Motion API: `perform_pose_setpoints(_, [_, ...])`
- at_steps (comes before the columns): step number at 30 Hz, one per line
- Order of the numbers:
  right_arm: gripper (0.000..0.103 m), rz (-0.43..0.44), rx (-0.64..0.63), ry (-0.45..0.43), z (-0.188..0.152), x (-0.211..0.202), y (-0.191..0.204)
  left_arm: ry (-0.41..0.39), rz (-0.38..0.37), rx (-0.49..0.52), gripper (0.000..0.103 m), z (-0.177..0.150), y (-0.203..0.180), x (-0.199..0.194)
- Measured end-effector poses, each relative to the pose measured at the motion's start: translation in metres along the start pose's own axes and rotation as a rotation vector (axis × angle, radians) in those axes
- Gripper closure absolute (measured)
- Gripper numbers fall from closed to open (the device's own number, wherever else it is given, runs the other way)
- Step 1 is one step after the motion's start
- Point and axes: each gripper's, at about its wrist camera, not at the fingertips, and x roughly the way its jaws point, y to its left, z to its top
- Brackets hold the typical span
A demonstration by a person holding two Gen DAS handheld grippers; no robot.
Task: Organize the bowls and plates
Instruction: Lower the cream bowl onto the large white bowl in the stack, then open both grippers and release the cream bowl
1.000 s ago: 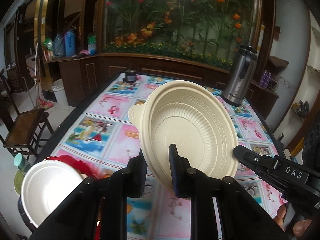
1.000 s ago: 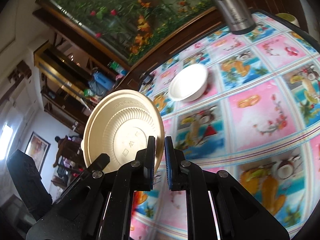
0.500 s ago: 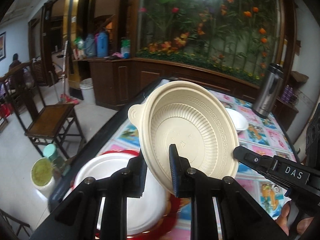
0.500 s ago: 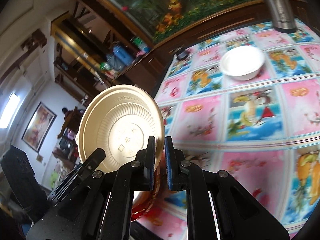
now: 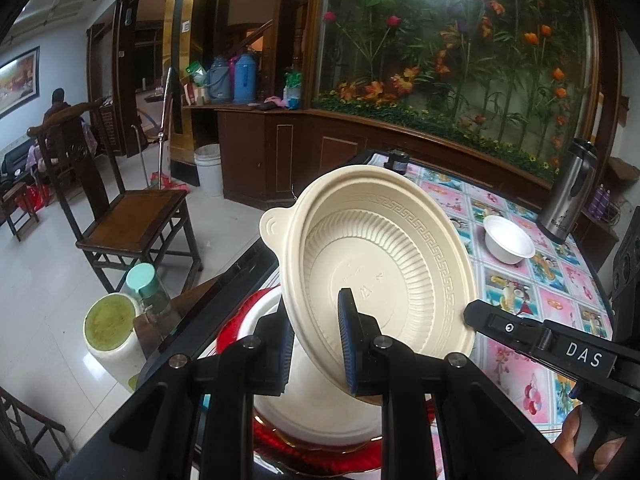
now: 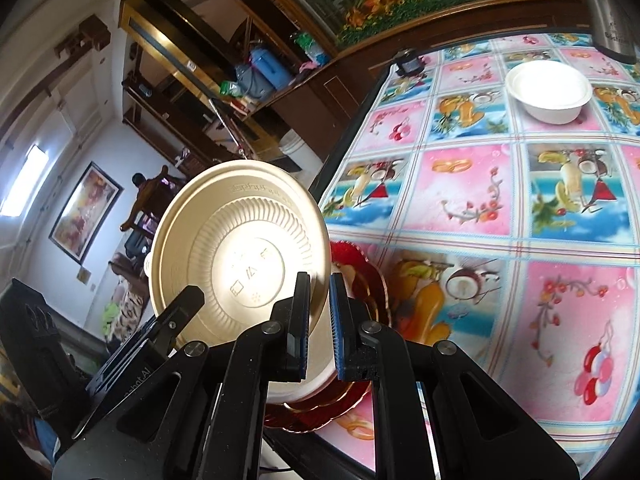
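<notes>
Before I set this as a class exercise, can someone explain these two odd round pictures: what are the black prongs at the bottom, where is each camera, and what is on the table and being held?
There is no robot here. A person holds a hand tool in each hand, each with two black fingers and a wide-angle camera looking along them, which is why the pictures bulge.

One picture is from the left gripper, the other from the right gripper. Both are shut on the rim of one cream plastic bowl, held tilted: the left view sees its inside, the right view its ribbed underside. In the left view the right tool shows as a black bar marked DAS.

Below the bowl, near the table edge, lies a red plate with a white bowl on it. Farther off stand a smaller white bowl and a steel flask on the fruit-patterned cloth.
</notes>
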Motion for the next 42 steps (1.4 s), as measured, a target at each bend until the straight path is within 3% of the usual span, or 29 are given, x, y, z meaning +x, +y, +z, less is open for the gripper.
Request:
perform_pose_setpoints(7, [0.093, -0.015, 0.000, 0.036, -0.009, 0.014, 0.002, 0.063, 0.005, -0.012, 0.083, -0.009, 0.015, 0.014])
perform_pose_setpoints(16, [0.093, -0.048, 0.010, 0.111, -0.021, 0.036, -0.003, 0.161, 0.033, 0.041, 0.082, -0.020, 0.023, 0.026])
perform_pose_setpoints(24, [0.093, -0.042, 0.015, 0.117, -0.023, 0.036, -0.005, 0.238, 0.040, 0.113, 0.077, -0.027, 0.025, 0.033])
perform_pose_setpoints(25, [0.093, -0.041, 0.015, 0.114, -0.022, 0.035, -0.005, 0.240, 0.038, 0.121, 0.070, -0.027, 0.024, 0.031])
perform_pose_setpoints(28, [0.093, -0.033, 0.017, 0.115, -0.022, 0.033, -0.006, 0.233, 0.050, 0.134, 0.052, -0.027, 0.026, 0.024])
perform_pose_setpoints(32, [0.093, -0.022, 0.022, 0.095, -0.020, 0.025, -0.008, 0.220, 0.049, 0.159, 0.040, -0.026, 0.031, 0.011])
perform_pose_setpoints(37, [0.093, -0.036, 0.061, 0.043, -0.009, 0.012, -0.025, 0.144, 0.100, 0.147, 0.039, -0.017, 0.041, -0.008])
perform_pose_setpoints(42, [0.093, -0.038, 0.104, 0.041, -0.006, 0.009, -0.040, 0.039, 0.143, 0.180, 0.039, -0.007, 0.027, -0.024])
